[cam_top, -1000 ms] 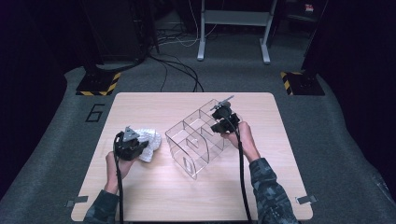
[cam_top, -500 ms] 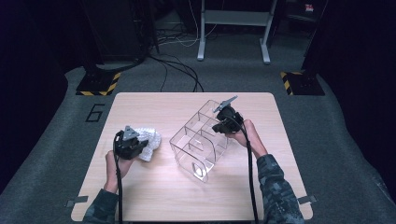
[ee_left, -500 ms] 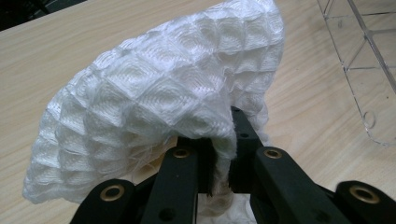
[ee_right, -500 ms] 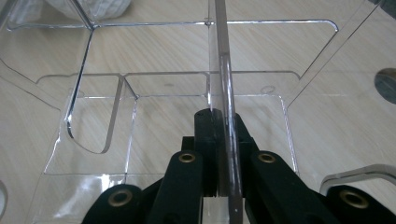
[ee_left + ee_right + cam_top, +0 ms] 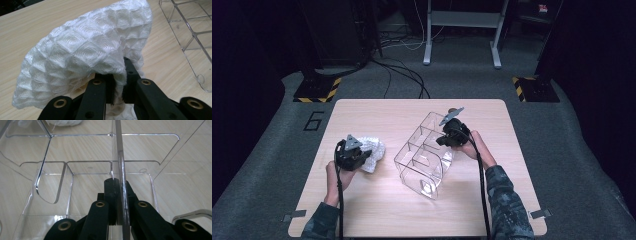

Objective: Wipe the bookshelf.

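Left gripper (image 5: 117, 93) pinches white waffle cloth (image 5: 85, 52) near the table's (image 5: 377, 112) left edge; right gripper (image 5: 117, 202) clamps clear organizer's (image 5: 424, 157) wall mid-table, bare wood around.

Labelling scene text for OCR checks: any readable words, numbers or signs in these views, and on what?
"6": dark numeral on the grey floor, left of the table.
Red-and-white sign at the top right of the high view: too small and blurred to read.
Cloth and clear organizer: no text.
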Tool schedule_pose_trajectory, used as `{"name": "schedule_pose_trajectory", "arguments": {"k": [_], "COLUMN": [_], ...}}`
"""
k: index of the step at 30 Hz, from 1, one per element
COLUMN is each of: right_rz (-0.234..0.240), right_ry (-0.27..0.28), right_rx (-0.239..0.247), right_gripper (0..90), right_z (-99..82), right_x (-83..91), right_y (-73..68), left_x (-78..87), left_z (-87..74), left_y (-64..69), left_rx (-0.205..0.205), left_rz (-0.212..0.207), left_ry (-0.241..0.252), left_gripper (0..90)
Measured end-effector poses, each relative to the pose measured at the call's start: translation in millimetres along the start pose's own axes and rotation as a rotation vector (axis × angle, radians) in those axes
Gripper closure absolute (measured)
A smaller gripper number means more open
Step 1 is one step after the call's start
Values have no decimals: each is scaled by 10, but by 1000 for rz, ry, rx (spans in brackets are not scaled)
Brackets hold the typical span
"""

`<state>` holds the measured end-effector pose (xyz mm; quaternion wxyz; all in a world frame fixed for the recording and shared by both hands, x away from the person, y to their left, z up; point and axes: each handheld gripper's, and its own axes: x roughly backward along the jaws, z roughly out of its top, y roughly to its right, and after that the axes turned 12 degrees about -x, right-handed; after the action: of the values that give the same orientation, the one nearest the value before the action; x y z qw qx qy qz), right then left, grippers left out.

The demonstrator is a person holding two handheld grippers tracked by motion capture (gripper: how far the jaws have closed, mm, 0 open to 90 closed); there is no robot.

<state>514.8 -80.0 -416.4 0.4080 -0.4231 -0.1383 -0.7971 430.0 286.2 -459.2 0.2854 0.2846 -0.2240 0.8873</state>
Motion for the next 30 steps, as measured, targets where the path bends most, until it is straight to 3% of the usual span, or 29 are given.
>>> {"name": "schedule_pose_trajectory", "arguments": {"k": [1, 10, 11, 13, 15, 19, 23, 25, 30], "right_rz": [3, 18, 17, 36, -3, -10, -48, -36, -59], "right_ry": [5, 20, 22, 42, 37, 90, 129, 149, 206], "right_rx": [5, 20, 8, -6, -10, -64, -89, -92, -109], "right_gripper": [870, 860, 827, 680, 555, 346, 267, 238, 202], "right_z": [-4, -95, -99, -99, -107, -195, -281, -311, -401], "right_x": [-7, -14, -12, 2, 22, 81, 164, 207, 370], "right_y": [0, 28, 27, 37, 30, 39, 35, 36, -27], "left_x": [-14, -38, -39, -39, -37, -35, -33, -29, -20], "left_z": [-2, 22, 26, 35, 41, 48, 65, 80, 131], "left_y": [11, 40, 45, 50, 52, 45, 42, 41, 33], "left_rx": [2, -7, -6, -8, -8, -11, -7, -11, -23], "left_rz": [13, -6, -7, -7, -9, -5, -5, -2, 0], "left_ry": [11, 0, 1, 4, 3, 6, 11, 15, 21], "left_gripper": [837, 837, 837, 837, 837, 837, 837, 837, 837]}}
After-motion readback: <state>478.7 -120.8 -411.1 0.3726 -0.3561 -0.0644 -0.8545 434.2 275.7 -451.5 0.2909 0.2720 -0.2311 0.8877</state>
